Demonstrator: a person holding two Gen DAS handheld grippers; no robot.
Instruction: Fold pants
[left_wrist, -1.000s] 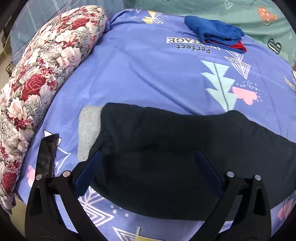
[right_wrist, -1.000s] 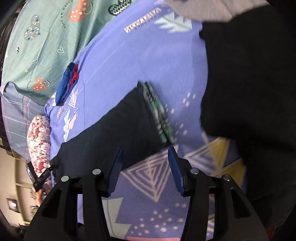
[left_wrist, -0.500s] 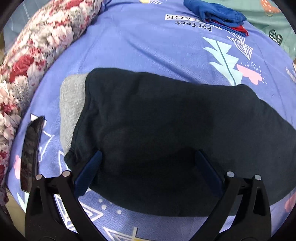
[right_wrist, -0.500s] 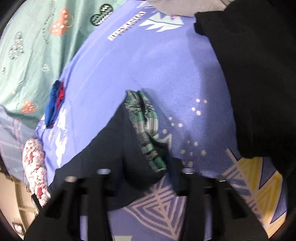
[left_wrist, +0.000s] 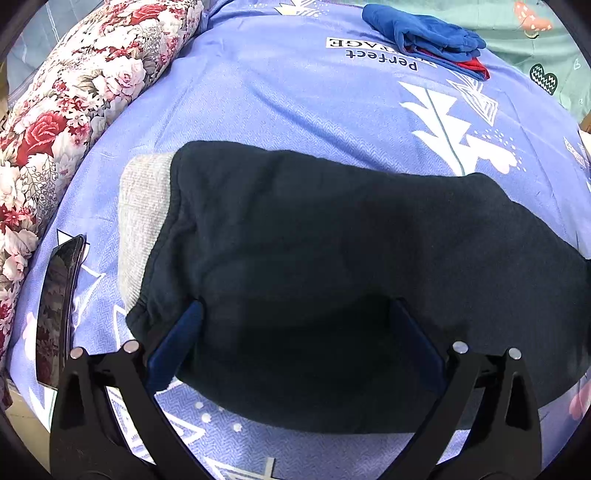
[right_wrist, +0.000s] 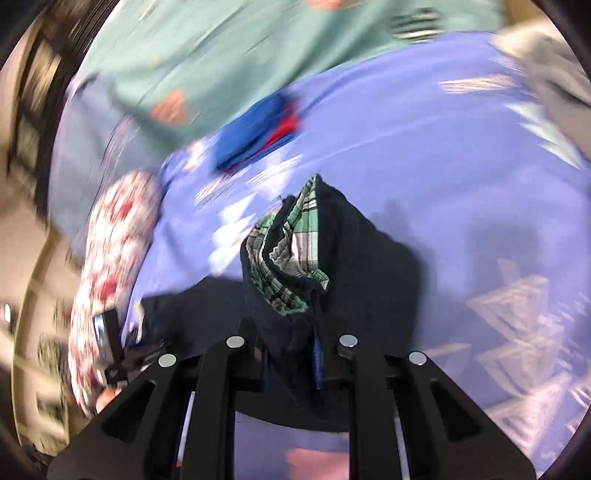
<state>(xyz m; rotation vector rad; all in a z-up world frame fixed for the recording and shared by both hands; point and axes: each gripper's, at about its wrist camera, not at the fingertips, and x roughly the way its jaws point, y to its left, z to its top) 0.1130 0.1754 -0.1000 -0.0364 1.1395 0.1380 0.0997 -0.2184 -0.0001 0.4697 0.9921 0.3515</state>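
Dark navy pants (left_wrist: 332, 266) with a grey waistband (left_wrist: 142, 225) lie flat across the purple patterned bedspread (left_wrist: 288, 96). My left gripper (left_wrist: 295, 314) is open, its blue-padded fingers (left_wrist: 177, 336) resting over the waist end of the pants. In the blurred right wrist view my right gripper (right_wrist: 290, 354) is shut on the pants' leg end (right_wrist: 332, 251), lifted off the bed, with the green plaid lining (right_wrist: 291, 243) of the cuff showing.
A floral pillow (left_wrist: 74, 96) runs along the left edge of the bed. A black phone (left_wrist: 55, 306) lies near the waistband. A folded blue and red garment (left_wrist: 432, 33) sits at the far side. A green sheet (right_wrist: 229, 62) lies beyond.
My right gripper closed on the plaid-lined leg end and lifted it, swinging fast. My left gripper drew back slightly from the waist end, staying open.
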